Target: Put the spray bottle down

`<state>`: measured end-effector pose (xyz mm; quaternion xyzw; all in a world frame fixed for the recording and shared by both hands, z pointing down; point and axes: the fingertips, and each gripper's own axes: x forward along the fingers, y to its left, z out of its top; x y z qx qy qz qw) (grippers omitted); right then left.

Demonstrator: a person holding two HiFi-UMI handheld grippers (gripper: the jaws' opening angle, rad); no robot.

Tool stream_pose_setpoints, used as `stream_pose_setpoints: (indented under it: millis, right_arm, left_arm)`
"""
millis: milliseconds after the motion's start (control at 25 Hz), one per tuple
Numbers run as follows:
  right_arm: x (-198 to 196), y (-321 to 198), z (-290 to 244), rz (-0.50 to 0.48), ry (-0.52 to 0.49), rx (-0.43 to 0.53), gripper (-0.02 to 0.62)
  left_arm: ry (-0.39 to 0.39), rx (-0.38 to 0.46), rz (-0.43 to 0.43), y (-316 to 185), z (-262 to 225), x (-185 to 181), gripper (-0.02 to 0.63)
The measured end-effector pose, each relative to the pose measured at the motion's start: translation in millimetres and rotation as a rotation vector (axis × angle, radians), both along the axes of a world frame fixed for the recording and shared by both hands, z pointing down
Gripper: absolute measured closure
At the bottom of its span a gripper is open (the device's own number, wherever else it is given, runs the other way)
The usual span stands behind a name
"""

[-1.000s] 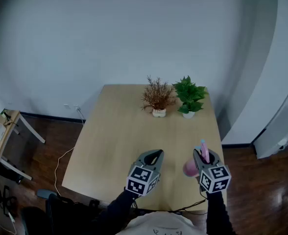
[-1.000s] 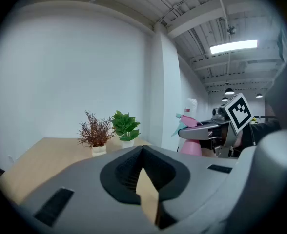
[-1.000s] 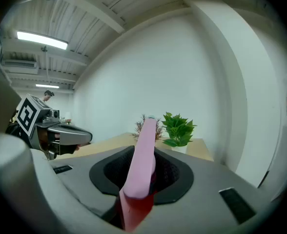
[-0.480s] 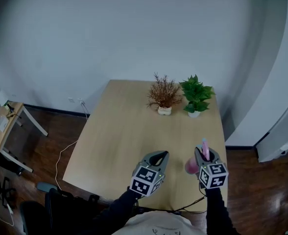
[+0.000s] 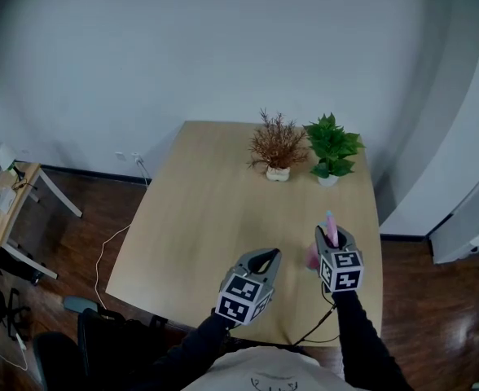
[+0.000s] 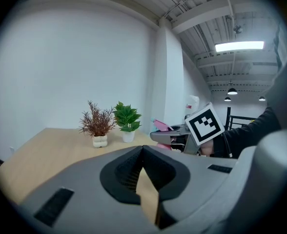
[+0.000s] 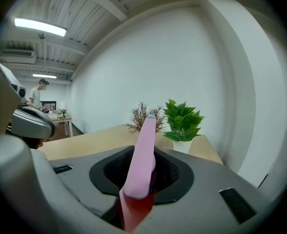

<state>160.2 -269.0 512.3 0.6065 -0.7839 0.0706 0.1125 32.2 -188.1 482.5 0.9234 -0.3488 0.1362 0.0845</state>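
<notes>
The pink spray bottle is held over the front right part of the wooden table. My right gripper is shut on it, and its pink head sticks up between the jaws in the right gripper view. Whether its base touches the table I cannot tell. My left gripper hovers to the left of it near the front edge, shut with nothing in it. From the left gripper view, the closed tips point at the plants, and the right gripper with the bottle shows at the right.
A dry brown plant in a white pot and a green potted plant stand at the table's far right. A cable hangs off the front edge. A small desk stands far left on the floor.
My right gripper has moved forward over the table and lower with the spray bottle still in it. The left gripper has stayed about where it was.
</notes>
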Motion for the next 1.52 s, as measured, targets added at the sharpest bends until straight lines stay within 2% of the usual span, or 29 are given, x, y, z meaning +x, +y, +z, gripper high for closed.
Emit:
stream_pose_setpoints:
  millis: [680,1120,1520]
  right_arm:
    - [-38,-53,35,-0.007,0.038,0.021,0.515]
    - [-59,-66,46,-0.002,0.065,0.021,0.514]
    - [-63,-64,46,0.035,0.071,0.046,0.514]
  left_arm:
    - [-0.033,-0.049,-0.022,-6,22,-20,0.617]
    - [-0.043,-0.067,-0.041,-14,27,-38,0.617]
    - [-0.050,-0.068,-0.035,-16,28,-45,0.617]
